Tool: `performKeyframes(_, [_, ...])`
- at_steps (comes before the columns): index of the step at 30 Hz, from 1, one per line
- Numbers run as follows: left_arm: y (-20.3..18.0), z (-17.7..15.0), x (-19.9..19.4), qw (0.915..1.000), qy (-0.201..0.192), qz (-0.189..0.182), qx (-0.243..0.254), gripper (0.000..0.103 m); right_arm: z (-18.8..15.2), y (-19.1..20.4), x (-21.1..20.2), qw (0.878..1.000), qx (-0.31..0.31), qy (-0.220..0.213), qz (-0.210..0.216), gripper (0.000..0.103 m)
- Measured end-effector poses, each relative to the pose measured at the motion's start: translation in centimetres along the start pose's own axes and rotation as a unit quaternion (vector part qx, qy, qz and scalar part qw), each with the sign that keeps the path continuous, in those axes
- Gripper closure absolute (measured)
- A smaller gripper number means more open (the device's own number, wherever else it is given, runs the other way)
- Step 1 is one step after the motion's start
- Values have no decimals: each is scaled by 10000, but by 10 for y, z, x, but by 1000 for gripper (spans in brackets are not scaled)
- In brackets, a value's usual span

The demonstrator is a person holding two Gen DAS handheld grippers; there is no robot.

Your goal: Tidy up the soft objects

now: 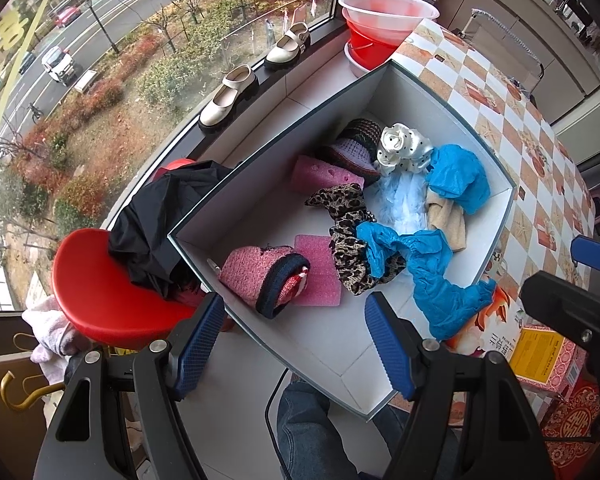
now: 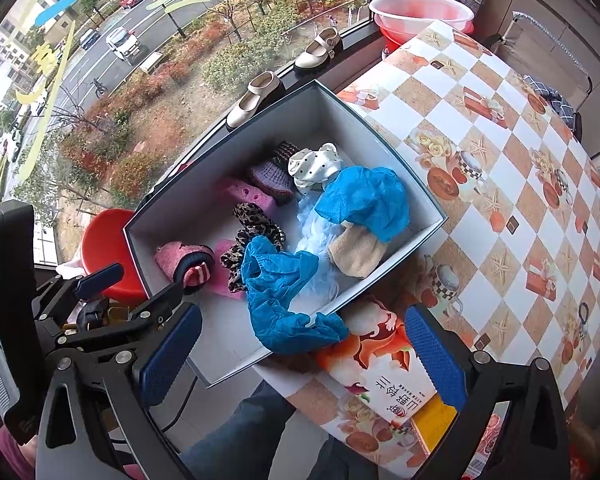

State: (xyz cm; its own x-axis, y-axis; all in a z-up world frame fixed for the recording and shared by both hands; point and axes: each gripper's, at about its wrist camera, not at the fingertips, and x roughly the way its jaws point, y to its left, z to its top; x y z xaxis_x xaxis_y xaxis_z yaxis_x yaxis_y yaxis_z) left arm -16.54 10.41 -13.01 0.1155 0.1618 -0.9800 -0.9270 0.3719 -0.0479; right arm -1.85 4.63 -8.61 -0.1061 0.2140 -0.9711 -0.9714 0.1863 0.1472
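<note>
While both grippers (image 1: 296,344) (image 2: 300,356) hang open, empty, blue shoe cover (image 2: 280,296) drapes lengthwise over box rim (image 2: 340,306).

Far ahead of the tool, two cream shoes (image 1: 228,98) stand on the windowsill, with a red bucket (image 1: 370,46) to their right under a clear basin (image 1: 388,6). A red stool (image 1: 100,284) sits near left, bearing a black cloth (image 1: 156,220). A checked tablecloth (image 2: 500,152) spreads right.

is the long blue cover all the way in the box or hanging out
Hanging out: the blue cover drapes over the box rim, one end outside on the table.
</note>
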Motion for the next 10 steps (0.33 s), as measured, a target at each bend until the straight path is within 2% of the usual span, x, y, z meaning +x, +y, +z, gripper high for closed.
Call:
performKeyframes(6, [2, -3, -2, 9999, -92, -26, -49, 24, -2, 2, 0, 10000, -9, 13, -30, 1])
performKeyframes(10, [4, -4, -15, 9977, -415, -532, -66, 24, -5, 3, 1, 10000, 1, 15, -44, 1])
